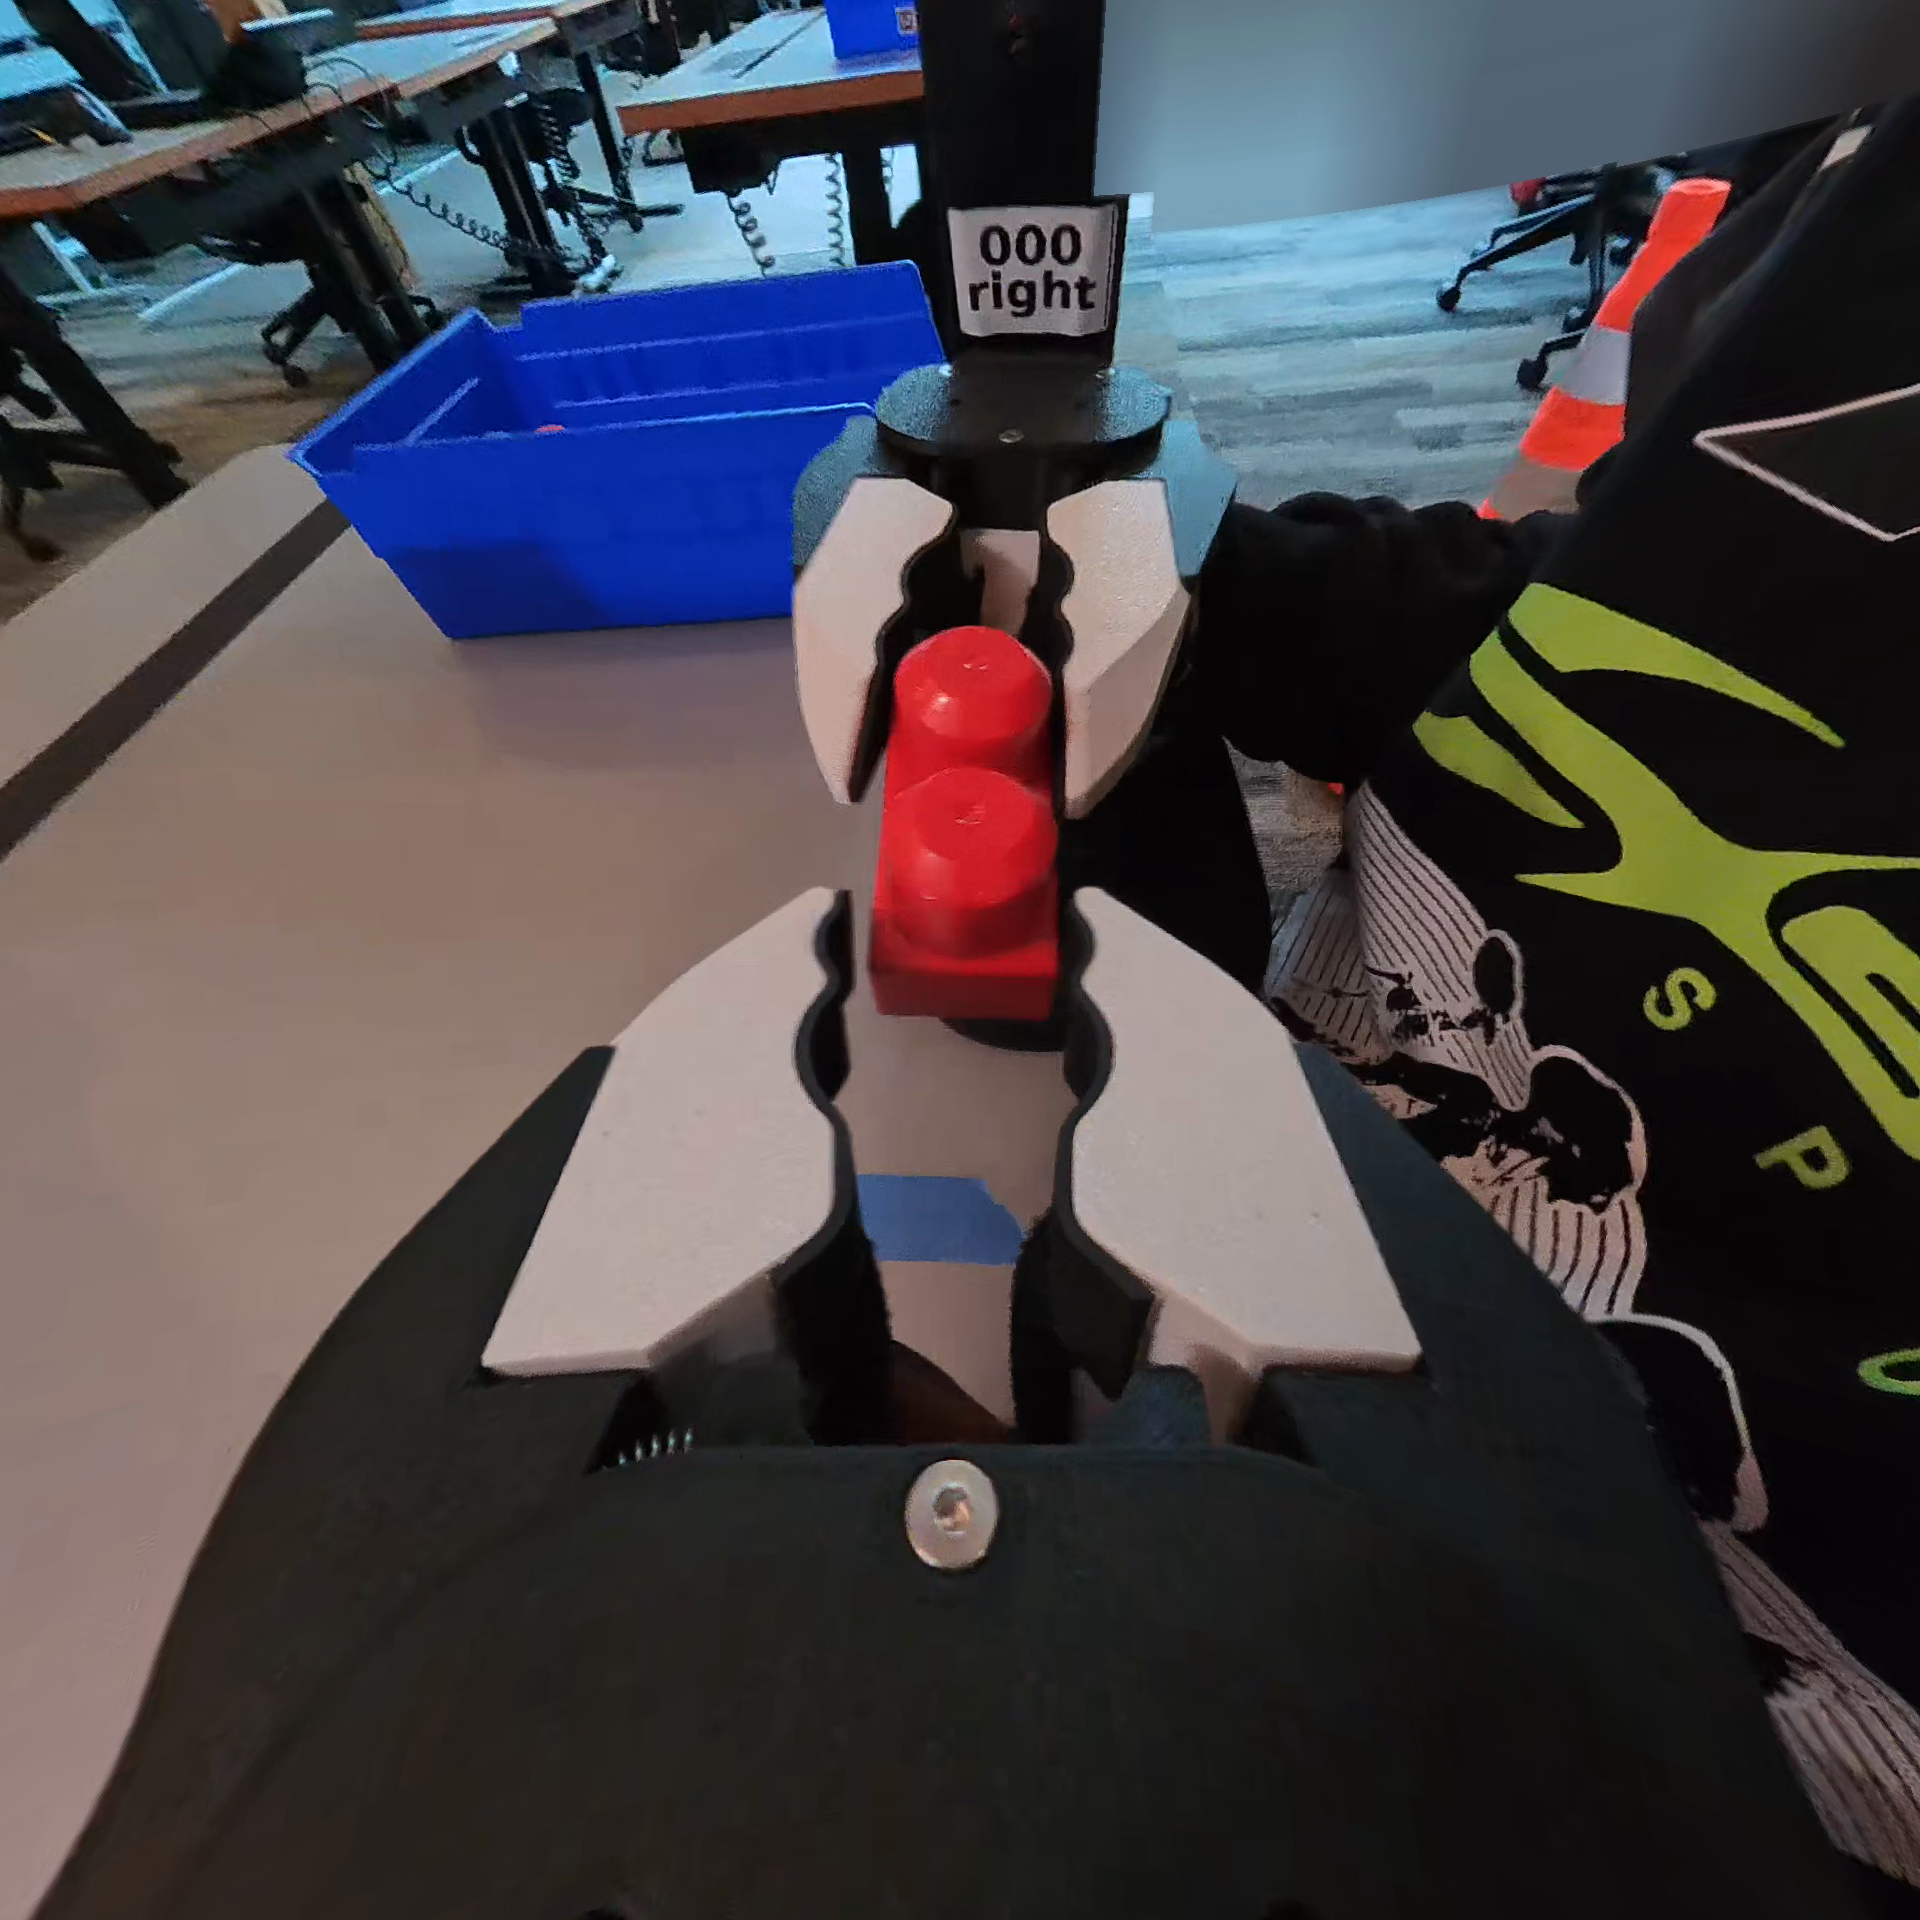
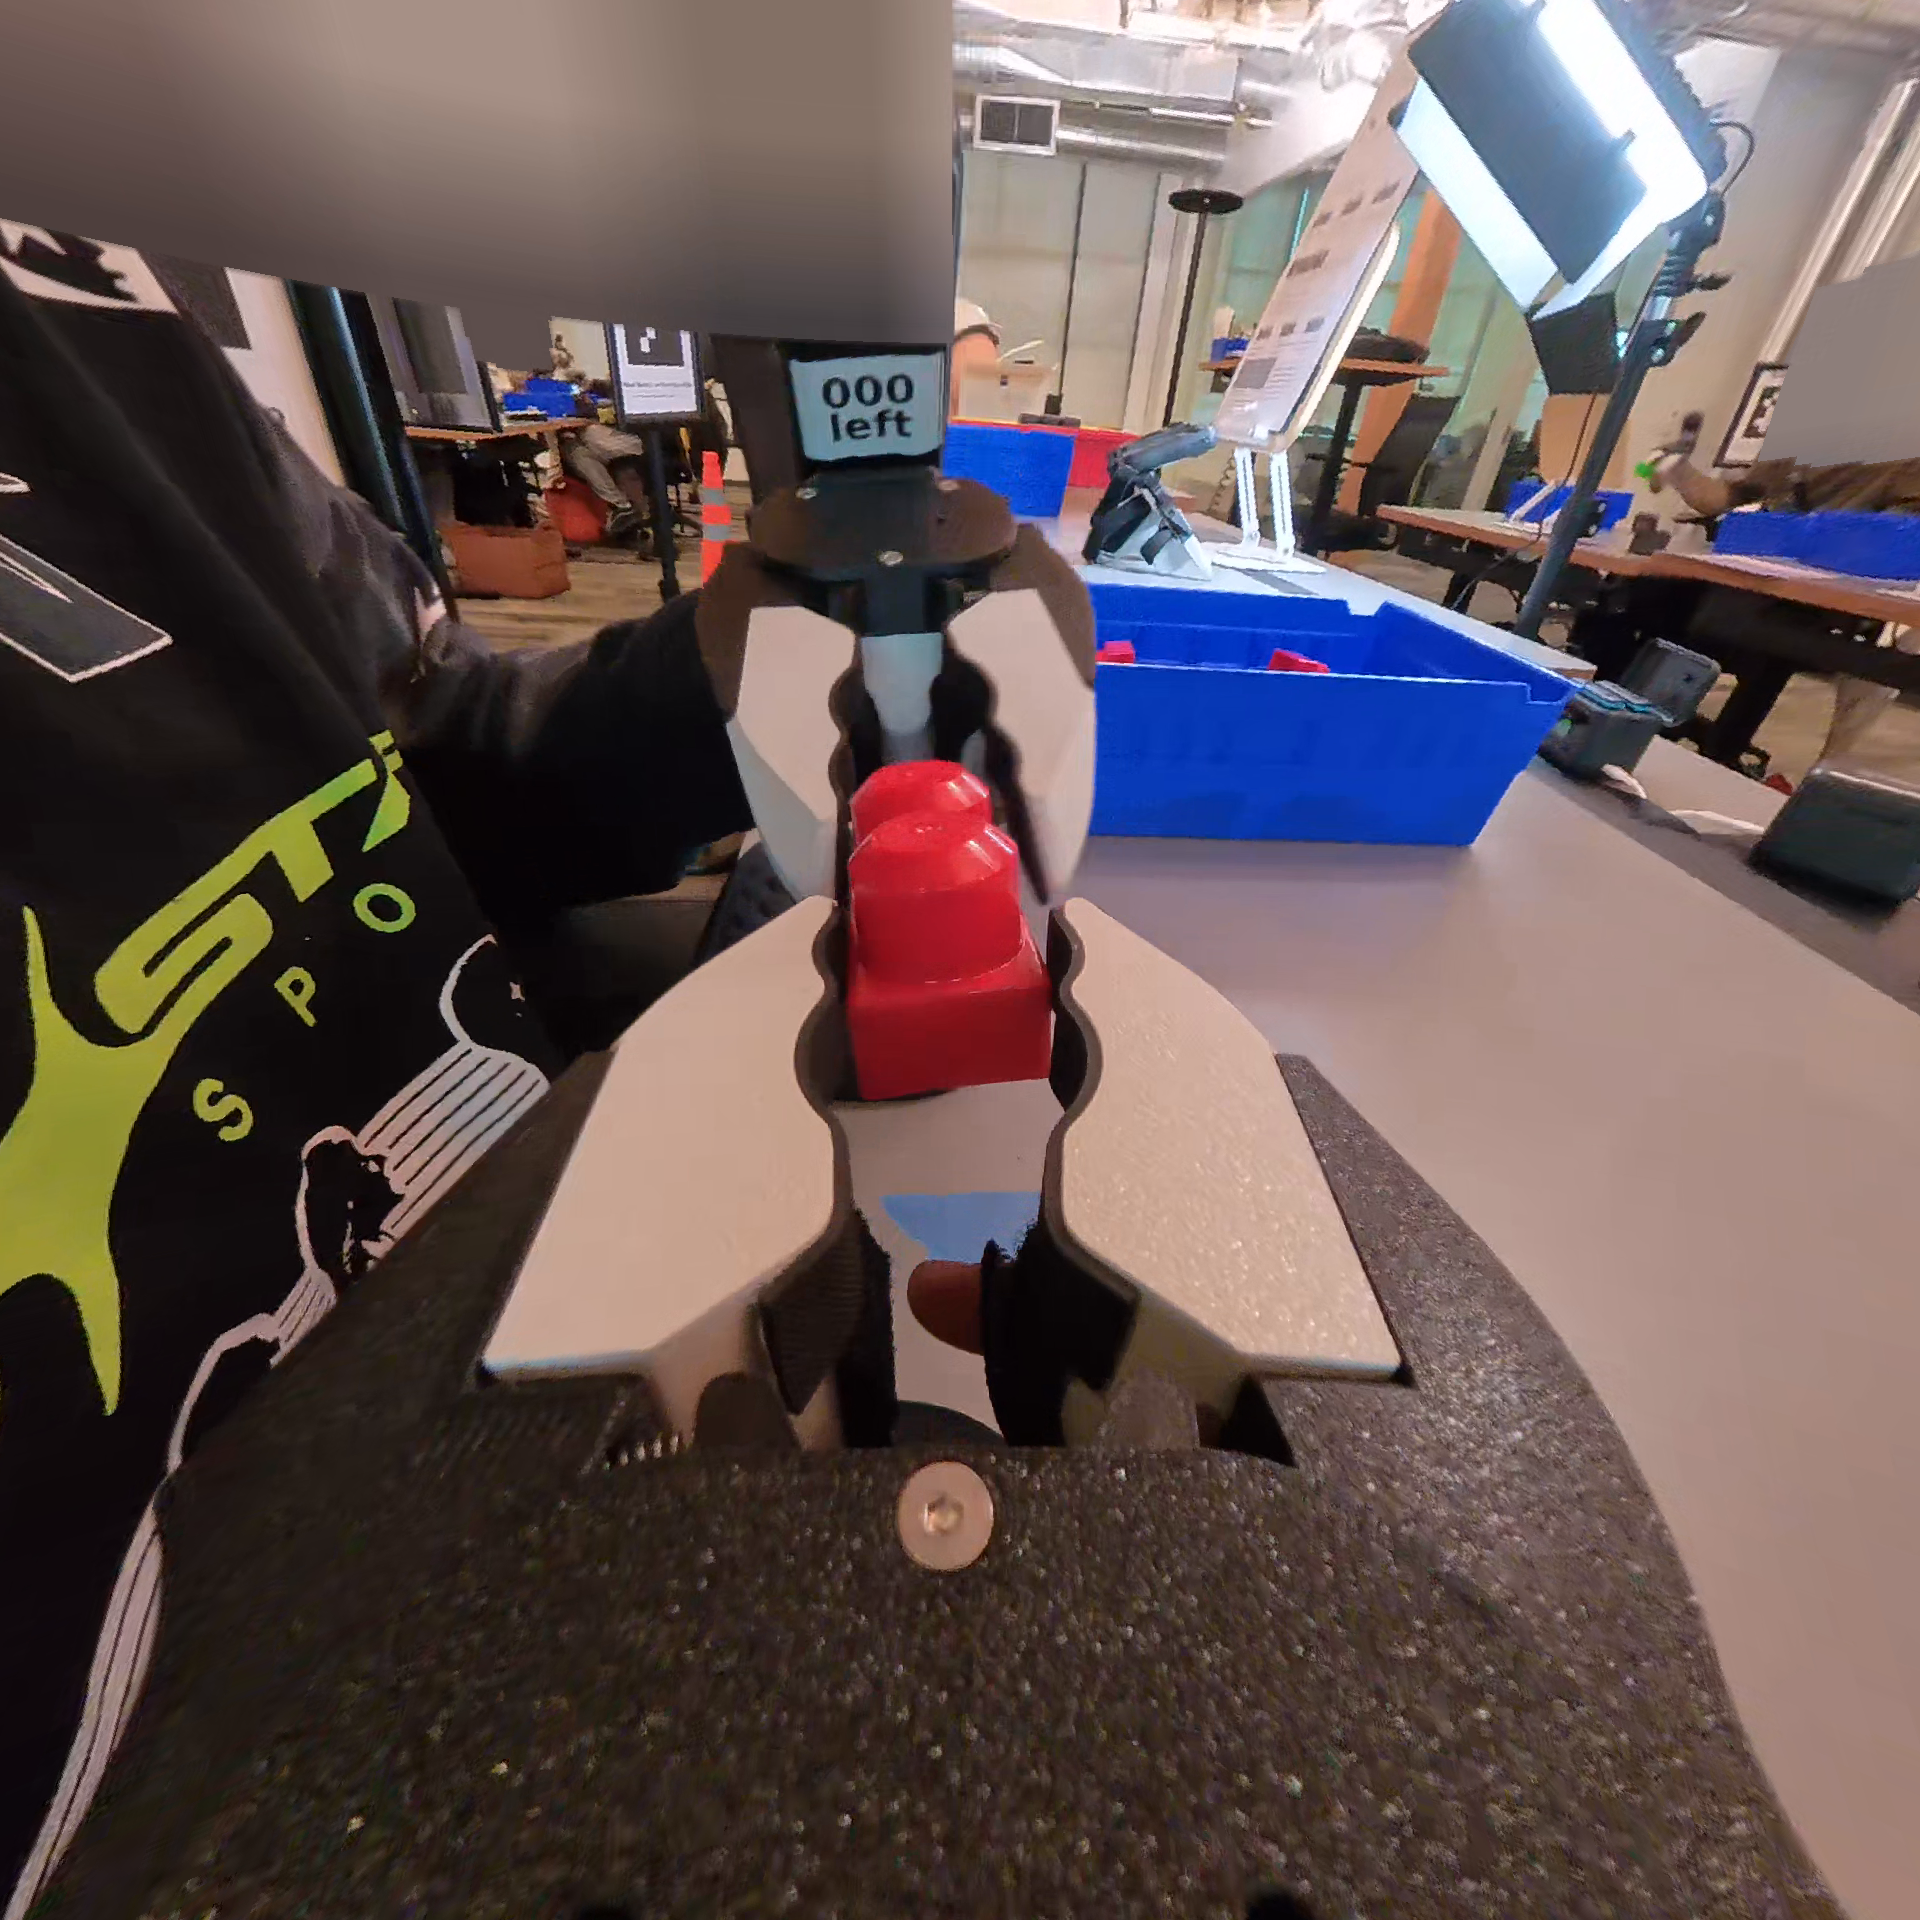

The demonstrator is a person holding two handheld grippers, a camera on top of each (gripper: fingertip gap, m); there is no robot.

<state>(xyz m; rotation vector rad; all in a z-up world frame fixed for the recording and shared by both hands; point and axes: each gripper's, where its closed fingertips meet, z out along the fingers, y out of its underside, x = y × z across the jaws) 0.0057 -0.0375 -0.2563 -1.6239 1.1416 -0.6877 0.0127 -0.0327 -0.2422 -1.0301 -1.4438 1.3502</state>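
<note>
Both hand-held grippers, left point(image 1: 961, 904) and right point(image 2: 940, 914), clamp one red block point(image 1: 966, 831) above the grey bench point(image 1: 416, 883), each bearing a white label point(image 1: 1034, 270).

Blue bin point(image 1: 623, 488) on grey worktop point(image 1: 312, 935), w/ red pieces inside (seen in right wrist view). Blue tape strip point(image 1: 940, 1218) on worktop. Orange cone point(image 1: 1631, 332) on carpet; desks, office chairs, light panel point(image 2: 1558, 135) in bkgd.
</note>
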